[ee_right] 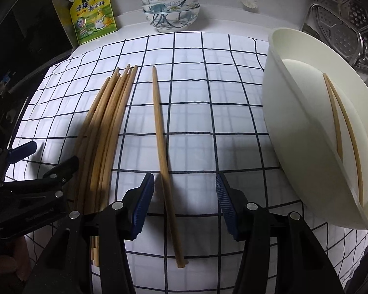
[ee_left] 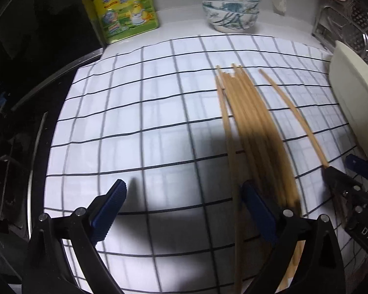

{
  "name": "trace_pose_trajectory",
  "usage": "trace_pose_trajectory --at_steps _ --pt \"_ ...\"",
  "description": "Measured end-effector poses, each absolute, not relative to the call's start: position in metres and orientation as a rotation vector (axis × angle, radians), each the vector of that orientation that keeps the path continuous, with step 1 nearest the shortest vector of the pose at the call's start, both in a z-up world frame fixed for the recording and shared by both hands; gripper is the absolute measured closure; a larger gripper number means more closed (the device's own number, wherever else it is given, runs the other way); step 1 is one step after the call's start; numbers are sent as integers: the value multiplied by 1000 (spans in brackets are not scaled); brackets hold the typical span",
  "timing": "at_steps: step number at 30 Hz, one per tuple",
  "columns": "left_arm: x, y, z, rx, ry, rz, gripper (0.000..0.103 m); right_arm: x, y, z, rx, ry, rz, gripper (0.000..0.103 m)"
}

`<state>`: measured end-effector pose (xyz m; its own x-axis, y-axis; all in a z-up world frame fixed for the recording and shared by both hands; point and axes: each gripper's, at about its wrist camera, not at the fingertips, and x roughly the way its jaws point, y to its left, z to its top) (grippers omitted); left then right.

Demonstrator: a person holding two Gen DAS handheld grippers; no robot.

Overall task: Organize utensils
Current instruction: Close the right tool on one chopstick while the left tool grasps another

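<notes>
A bundle of several wooden chopsticks (ee_right: 105, 127) lies on the checked cloth (ee_right: 208, 85). One single chopstick (ee_right: 163, 142) rests apart, to its right. My right gripper (ee_right: 184, 178) stands open astride that single chopstick, which lies nearer its left finger, untouched by the pads. In the left wrist view my left gripper (ee_left: 184, 185) is wide open over bare cloth. The bundle (ee_left: 247, 122) runs under and past its right finger (ee_left: 255, 208). A white tub (ee_right: 306, 134) at the right holds two chopsticks (ee_right: 341, 122).
Stacked patterned bowls (ee_right: 171, 12) and a yellow seasoning pouch (ee_right: 93, 12) stand at the back. A perforated steel rack (ee_right: 350, 34) sits behind the tub. A dark stove top (ee_left: 24, 49) borders the cloth on the left. My left gripper (ee_right: 54, 152) shows beside the bundle.
</notes>
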<state>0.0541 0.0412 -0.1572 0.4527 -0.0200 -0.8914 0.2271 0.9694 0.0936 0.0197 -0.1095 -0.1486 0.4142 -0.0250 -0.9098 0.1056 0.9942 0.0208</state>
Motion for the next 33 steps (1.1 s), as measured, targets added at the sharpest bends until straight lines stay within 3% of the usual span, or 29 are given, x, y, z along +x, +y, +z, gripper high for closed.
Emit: trace_pose_trajectory --at_steps 13,16,18,19,21,22,33 --pt "65 46 -159 159 1097 -152 11 35 -106 -156 15 1127 -75 53" --pt "64 38 -157 160 1077 -180 27 35 -104 -156 -4 1114 -62 56" --pt "60 31 -154 158 1073 -219 50 34 -102 -156 0 1109 -31 70" --pt "59 29 -153 155 1074 -233 56 33 -100 -156 -7 1108 -22 75" --pt "58 24 -152 157 1076 -252 86 33 -96 -155 -12 1110 4 96" --pt "58 22 -151 155 1083 -265 94 33 -95 -155 -10 1113 7 96" --pt "55 36 -123 109 1099 -273 96 24 -103 -123 126 1072 59 97"
